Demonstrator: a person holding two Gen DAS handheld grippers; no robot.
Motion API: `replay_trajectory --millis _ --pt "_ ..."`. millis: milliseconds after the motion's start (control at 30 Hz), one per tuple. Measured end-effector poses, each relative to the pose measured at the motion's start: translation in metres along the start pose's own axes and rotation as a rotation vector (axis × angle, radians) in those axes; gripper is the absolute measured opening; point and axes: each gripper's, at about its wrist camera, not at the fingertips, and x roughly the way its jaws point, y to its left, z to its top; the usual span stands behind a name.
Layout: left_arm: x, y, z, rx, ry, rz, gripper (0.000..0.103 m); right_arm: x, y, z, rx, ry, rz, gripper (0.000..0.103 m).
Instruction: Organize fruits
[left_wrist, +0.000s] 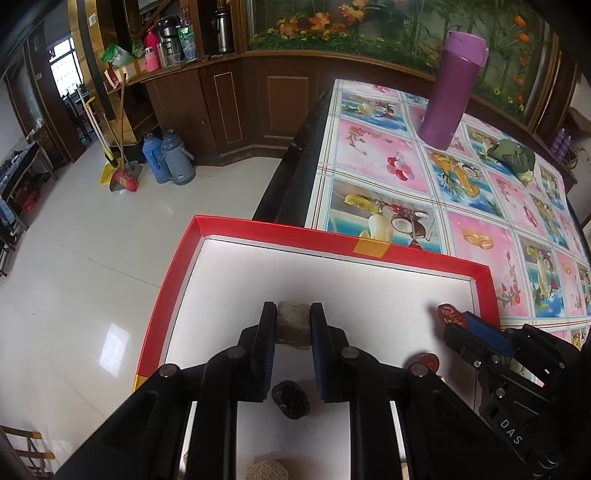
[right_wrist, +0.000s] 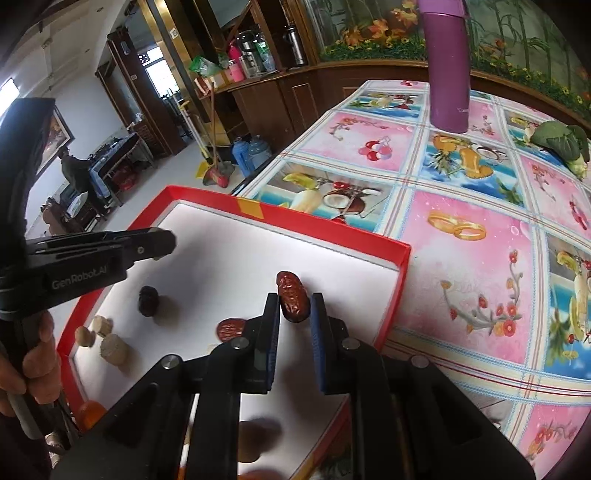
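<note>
Fingers (right_wrist: 293, 308) grip red date (right_wrist: 293, 301).

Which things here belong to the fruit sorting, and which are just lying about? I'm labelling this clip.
Job:
red tray
red date in right gripper
beige chunk in left gripper
dark date
beige pieces

Lying about:
purple flask
greens
thermoses on floor
broom
</note>
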Motion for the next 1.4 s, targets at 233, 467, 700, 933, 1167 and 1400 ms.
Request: replay_trajectory --millis 233,467,700,933,1167,1400 --pt "0.008 0.002 -0.004 -0.013 0.034 0.018 0.016 0.007 -0.001 -0.001 -0.011 0.024 -0.011 0.019" --pt "0.012 0.003 -0.008 -0.015 0.058 0.055 0.024 0.008 0.001 -0.001 -0.034 0.053 -0.01 0.019" --pt "-0.033 0.008 -0.017 -0.06 -0.09 0.119 0.045 -0.018 -0.003 0.003 -0.017 -0.031 0.01 0.019" --pt "-0.141 -0.013 -0.058 -0.014 -0.491 0.291 0.087 -0.09 0.006 -0.013 -0.043 -0.322 -0.06 0.063" --pt "-0.192 -0.035 -0.091 0.0 -0.641 0.278 0.103 -0.156 0.015 -0.052 -0.056 -0.463 -0.101 0.082" --pt "-0.204 -0.036 -0.107 -0.064 -0.611 0.271 0.103 -0.194 0.023 -0.079 -0.073 -0.501 -0.137 0.1"
